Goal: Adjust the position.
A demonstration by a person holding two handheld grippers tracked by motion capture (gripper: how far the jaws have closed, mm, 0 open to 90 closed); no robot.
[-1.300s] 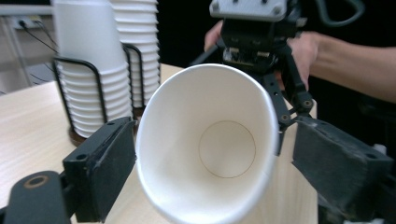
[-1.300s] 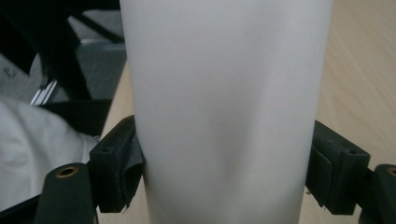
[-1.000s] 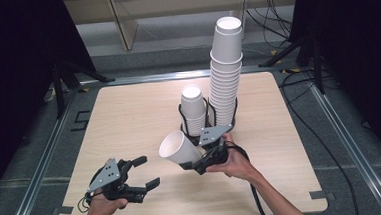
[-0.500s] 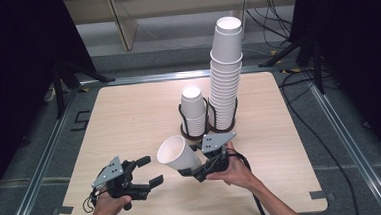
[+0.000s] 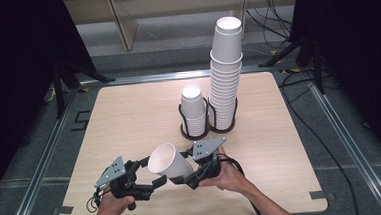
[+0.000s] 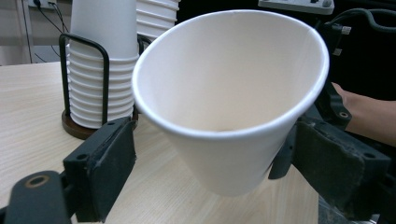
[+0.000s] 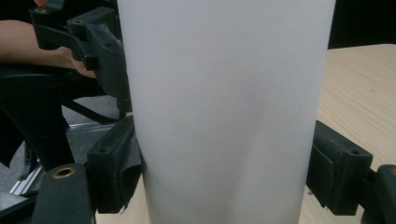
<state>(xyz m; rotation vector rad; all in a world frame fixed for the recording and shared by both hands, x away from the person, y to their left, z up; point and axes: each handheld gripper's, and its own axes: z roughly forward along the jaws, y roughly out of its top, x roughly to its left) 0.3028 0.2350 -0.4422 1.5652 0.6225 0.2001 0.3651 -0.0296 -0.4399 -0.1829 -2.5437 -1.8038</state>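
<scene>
The paper cup (image 5: 168,162) hangs above the near edge of the table (image 5: 129,121), tipped on its side with its open mouth facing left and up, toward the left gripper (image 5: 148,179). The right gripper (image 5: 182,174) pinches the cup by its lower wall: in the right gripper view the white wall (image 7: 224,107) fills the space between the two black jaws, and both pads press against it. The left gripper sits just left of the cup's mouth. Its jaws have just been opening, and in the left gripper view they stand spread on either side of the cup (image 6: 233,102), with the rim above and between them; neither pad presses on the paper, so the cup is not gripped from that side. The right hand (image 5: 227,173) holds its gripper close behind the cup's base, and the left hand (image 5: 109,208) comes in at the bottom edge. Farther back on the table, well apart from the held cup, a black wire holder (image 5: 209,129) carries a short stack of cups (image 5: 193,110) and a tall stack of cups (image 5: 225,75) side by side.
</scene>
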